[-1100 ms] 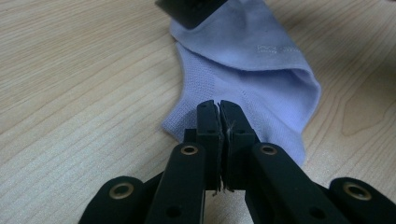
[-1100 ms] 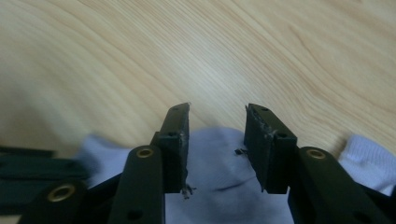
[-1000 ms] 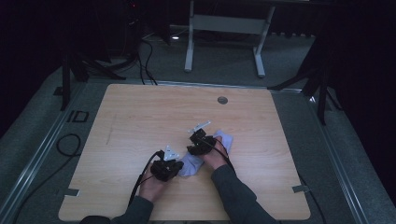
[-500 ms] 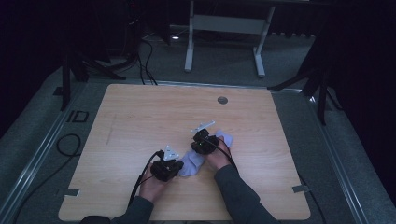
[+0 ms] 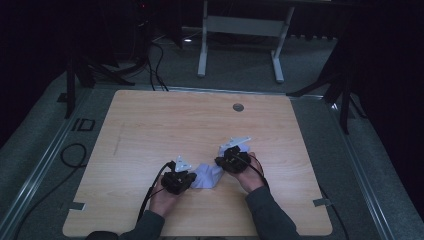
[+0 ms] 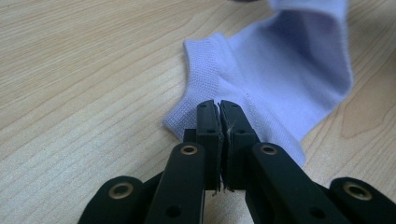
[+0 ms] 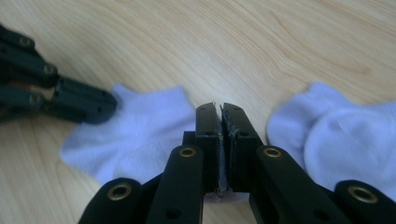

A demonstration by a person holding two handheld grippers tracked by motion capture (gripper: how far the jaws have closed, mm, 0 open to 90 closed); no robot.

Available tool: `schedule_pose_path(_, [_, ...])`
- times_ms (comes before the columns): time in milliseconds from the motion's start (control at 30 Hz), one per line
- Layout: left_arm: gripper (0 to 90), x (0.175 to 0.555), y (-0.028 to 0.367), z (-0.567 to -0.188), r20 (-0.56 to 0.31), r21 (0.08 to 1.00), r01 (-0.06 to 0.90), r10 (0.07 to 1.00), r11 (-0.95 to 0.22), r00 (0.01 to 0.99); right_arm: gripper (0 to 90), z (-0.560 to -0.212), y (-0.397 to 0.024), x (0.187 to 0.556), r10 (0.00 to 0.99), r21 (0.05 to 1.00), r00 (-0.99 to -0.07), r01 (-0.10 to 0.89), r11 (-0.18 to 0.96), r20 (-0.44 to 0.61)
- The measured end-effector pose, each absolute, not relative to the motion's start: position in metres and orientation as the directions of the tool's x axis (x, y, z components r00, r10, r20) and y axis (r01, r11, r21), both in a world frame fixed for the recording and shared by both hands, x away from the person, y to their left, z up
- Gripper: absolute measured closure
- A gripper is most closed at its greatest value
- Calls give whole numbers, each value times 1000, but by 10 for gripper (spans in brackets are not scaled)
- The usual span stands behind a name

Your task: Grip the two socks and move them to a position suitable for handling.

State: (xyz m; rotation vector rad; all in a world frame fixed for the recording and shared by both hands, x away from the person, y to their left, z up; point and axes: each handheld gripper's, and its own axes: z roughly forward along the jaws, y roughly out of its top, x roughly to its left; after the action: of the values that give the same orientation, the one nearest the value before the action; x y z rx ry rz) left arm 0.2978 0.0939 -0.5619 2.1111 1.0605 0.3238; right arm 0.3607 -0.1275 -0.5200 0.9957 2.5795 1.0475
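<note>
From above, the white sock [image 5: 207,175] on the desk [image 5: 165,125] is too small to show detail, its ends tucked beneath the left claw [image 5: 186,177] and right claw [image 5: 225,161]. A second sock [image 7: 345,140] runs off the right claw view's edge. Both claws' own jaws cover the pinched fabric.

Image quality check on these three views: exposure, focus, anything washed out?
High view: dim, surroundings nearly black, table evenly lit, sock small and soft. Left gripper view: bright, wood grain and sock knit sharp, near jaws slightly soft. Right gripper view: second sock washed out, weave lost; left gripper blurred.
</note>
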Motion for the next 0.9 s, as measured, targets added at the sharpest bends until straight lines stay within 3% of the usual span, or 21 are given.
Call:
schedule_pose_path(500, [868, 297, 94, -562, -104, 713, 590, 776, -378, 622, 847, -530, -174, 328, 647, 717, -754, 512, 473, 111])
schedule_pose_path(900, [867, 298, 95, -562, -105, 713, 591, 775, -379, 623, 762, -524, -213, 302, 681, 737, -723, 523, 428, 119])
